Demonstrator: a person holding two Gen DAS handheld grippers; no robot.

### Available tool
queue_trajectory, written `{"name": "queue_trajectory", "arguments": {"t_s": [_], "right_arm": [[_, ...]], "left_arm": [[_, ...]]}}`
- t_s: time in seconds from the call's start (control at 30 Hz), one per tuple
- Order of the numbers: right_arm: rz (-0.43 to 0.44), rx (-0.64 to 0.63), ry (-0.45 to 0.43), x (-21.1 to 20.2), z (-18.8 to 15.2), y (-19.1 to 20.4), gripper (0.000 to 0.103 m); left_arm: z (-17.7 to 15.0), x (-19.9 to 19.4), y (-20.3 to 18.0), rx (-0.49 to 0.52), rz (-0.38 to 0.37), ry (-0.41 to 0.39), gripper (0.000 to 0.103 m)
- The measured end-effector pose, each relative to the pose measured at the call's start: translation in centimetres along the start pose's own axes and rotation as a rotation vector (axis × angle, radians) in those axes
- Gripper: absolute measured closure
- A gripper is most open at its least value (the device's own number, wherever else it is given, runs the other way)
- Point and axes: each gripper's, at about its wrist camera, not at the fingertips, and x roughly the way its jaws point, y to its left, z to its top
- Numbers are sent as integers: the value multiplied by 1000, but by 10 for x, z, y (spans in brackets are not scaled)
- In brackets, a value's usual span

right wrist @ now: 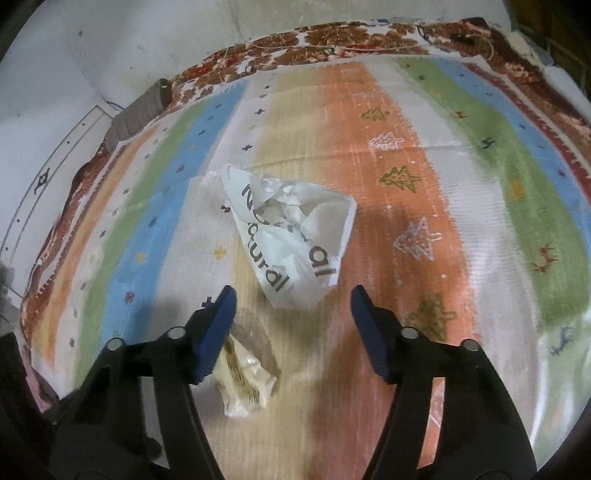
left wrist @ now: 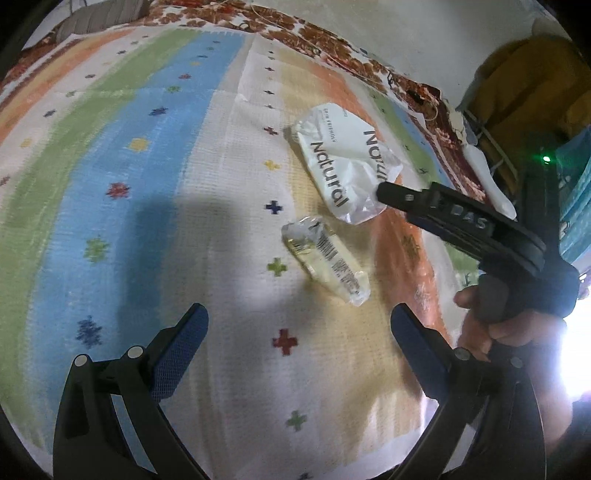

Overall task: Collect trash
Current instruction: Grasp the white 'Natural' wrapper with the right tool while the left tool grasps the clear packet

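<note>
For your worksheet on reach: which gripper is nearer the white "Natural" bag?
Right. The right gripper hangs open just short of the white "Natural" bag, its tip at the bag's edge. The left gripper sits farther back, behind the small wrapper.

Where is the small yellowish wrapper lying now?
The small yellowish wrapper lies on the striped rug, just nearer than the white "Natural" bag; in the right wrist view it sits beside the left finger of the right tongs.

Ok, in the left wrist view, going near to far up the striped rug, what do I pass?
Left gripper, open → crumpled yellowish clear wrapper → white crumpled plastic bag printed "Natural" → brown floral border of the striped rug.
</note>
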Motion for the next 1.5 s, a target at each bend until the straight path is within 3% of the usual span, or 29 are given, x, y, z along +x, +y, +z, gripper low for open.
{"name": "queue_trajectory", "arguments": {"t_s": [0.13, 0.23, 0.4, 0.47, 0.53, 0.6, 0.67, 0.7, 0.73, 0.77, 0.87, 0.9, 1.17, 1.5], "right_arm": [[21, 13, 3, 14, 5, -9, 45], [57, 14, 38, 27, 8, -15, 53], [74, 13, 31, 33, 10, -16, 67], [79, 13, 36, 34, 9, -18, 79], [84, 23, 36, 34, 10, -20, 81], [88, 39, 31, 32, 10, -24, 90], [84, 47, 28, 29, 10, -28, 92], [81, 48, 26, 28, 10, -29, 93], [78, 47, 27, 28, 11, -29, 94], [75, 45, 26, 26, 11, -30, 94], [47, 27, 27, 18, 12, -28, 95], [39, 15, 24, 14, 12, -27, 96], [-47, -72, 11, -27, 7, -12, 99], [-37, -111, 4, -81, -18, 23, 99]], "left_arm": [[5, 14, -5, 15, -3, 2, 6], [5, 26, 5, -66, -99, 7, 6], [8, 34, -5, -18, -53, -26, 7], [12, 39, -8, -20, -23, -37, 7], [14, 48, -12, -16, -9, -22, 9], [15, 59, -22, 36, 83, -6, 18], [15, 63, -30, 86, 121, -7, 36], [15, 65, -33, 105, 125, -5, 44], [15, 65, -33, 110, 127, 0, 63], [15, 65, -32, 110, 133, 7, 72], [15, 58, -28, 91, 128, 14, 93], [15, 53, -27, 88, 127, 12, 95], [15, 10, -13, 58, 100, -6, 96], [-3, -48, -20, 26, 11, 4, 97]]}}
